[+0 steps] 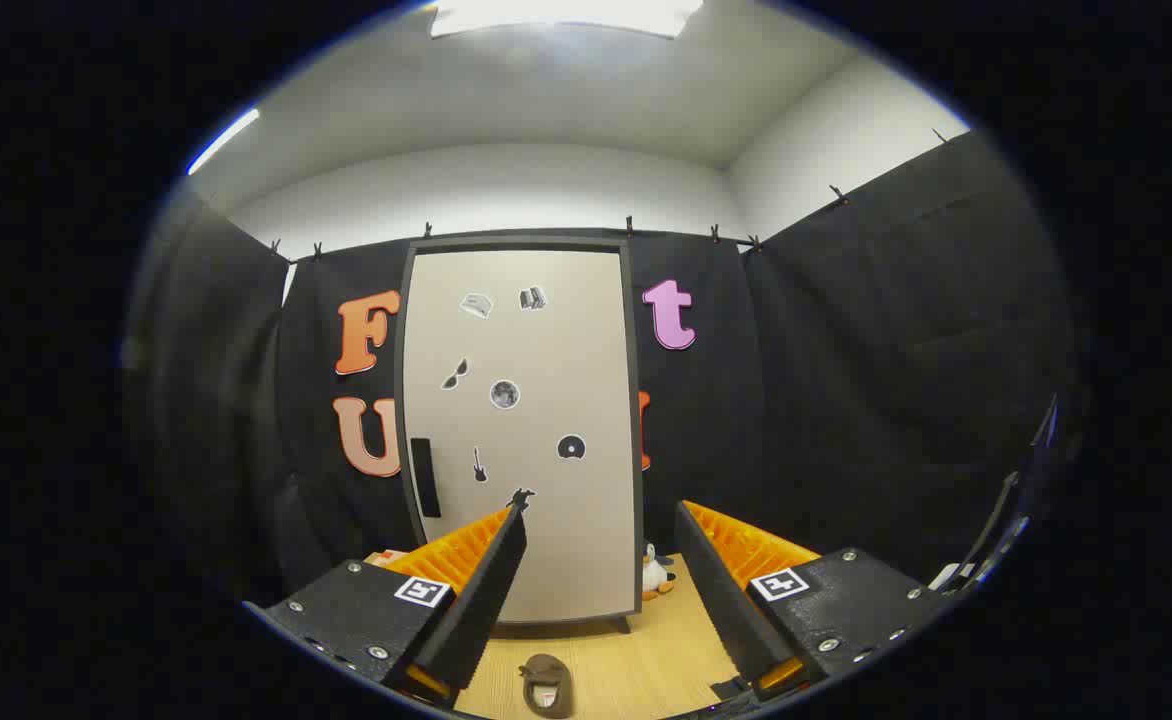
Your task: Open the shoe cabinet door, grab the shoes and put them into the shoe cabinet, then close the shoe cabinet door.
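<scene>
Counted: one shoe cabinet [521, 430] with one closed door bearing seven small stickers [504, 393] and one dark handle [425, 477], one brown shoe [547, 686] on the wooden surface [636, 660], one penguin toy [656, 574], one open claw [596, 590].

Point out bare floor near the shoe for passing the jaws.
Bare wooden floor lies between the shoe and the closed shoe cabinet. Tighter at the cabinet's corner, where a penguin toy stands. The gripper is open, holding nothing.

No readable text; just pic stickers on cabinet door [521, 430] & square marker tags on tongs [601, 590]
</scene>
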### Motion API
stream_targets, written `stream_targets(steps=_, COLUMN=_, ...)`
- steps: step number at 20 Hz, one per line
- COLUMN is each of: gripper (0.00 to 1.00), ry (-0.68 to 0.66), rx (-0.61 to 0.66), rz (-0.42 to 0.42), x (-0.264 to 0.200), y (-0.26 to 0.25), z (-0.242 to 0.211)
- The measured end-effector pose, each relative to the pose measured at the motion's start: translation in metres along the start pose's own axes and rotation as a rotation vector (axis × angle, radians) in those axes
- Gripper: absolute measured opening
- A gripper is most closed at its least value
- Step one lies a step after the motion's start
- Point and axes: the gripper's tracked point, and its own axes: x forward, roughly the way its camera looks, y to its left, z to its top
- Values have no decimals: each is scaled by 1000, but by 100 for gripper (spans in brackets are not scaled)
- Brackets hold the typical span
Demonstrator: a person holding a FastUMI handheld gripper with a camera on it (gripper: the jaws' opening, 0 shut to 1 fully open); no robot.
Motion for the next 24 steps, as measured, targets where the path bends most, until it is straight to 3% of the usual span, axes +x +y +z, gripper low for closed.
stream_targets(steps=24, gripper=94, ry=9, rx=-9, rz=34, x=4, y=13, z=0)
